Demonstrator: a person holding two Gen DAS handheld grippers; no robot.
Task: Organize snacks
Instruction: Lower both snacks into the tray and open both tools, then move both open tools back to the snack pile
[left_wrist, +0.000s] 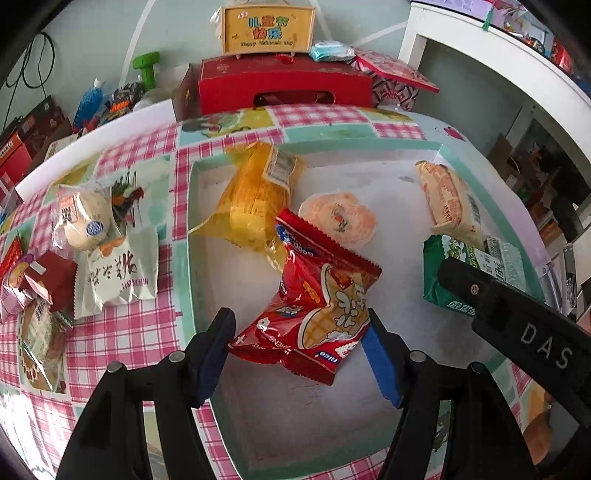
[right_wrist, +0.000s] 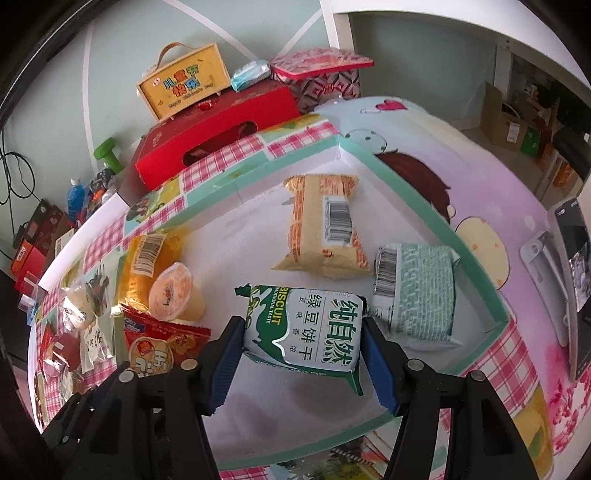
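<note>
Tray (left_wrist: 192, 221), centre frame: five packs in, left gripper (left_wrist: 301, 345) clamping red pack (left_wrist: 321, 306) and right gripper (right_wrist: 301, 360) clamping green pack (right_wrist: 310, 328) above it; loose snacks (left_wrist: 110, 254) left, outstanding.

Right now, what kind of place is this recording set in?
Probably a lived-in room at home, not a lab: a table under a pink checked cartoon tablecloth, red gift boxes stacked against the wall, and a white shelf unit crowded with household clutter.
</note>
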